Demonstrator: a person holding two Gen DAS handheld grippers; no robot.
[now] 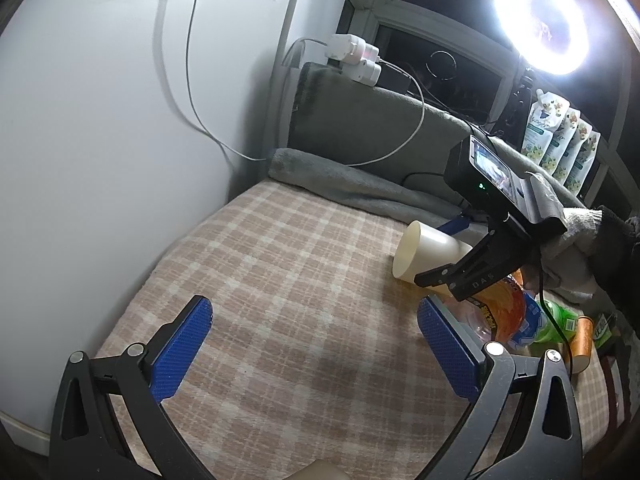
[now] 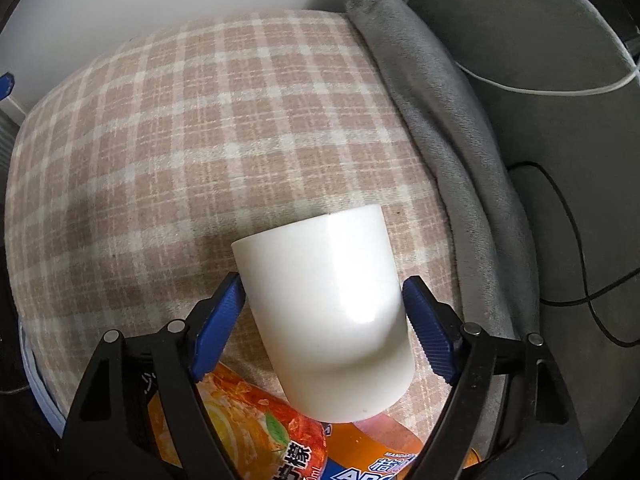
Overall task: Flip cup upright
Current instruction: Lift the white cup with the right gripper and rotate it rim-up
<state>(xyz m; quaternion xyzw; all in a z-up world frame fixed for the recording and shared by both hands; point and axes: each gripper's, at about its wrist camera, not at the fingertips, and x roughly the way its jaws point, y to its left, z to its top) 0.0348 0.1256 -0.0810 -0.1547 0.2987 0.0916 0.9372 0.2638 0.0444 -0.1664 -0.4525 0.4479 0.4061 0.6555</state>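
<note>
A cream-white plastic cup [image 2: 332, 312] is tilted on its side over the plaid cloth, its open mouth pointing away from the right wrist camera. My right gripper [image 2: 324, 316] is shut on the cup, one blue pad on each side of its wall. In the left wrist view the cup [image 1: 424, 250] shows at the right with its mouth facing left, held by the black right gripper [image 1: 448, 256]. My left gripper [image 1: 312, 344] is open and empty, low over the cloth, well left of the cup.
Plaid cloth [image 1: 280, 280] covers the surface. An orange-labelled bottle [image 2: 260, 432] lies just under the cup, with more bottles [image 1: 552, 324] beside it. A grey blanket [image 2: 448, 120] borders the far side. White wall [image 1: 100, 120] and cables stand at left; a ring light [image 1: 540, 20] glares.
</note>
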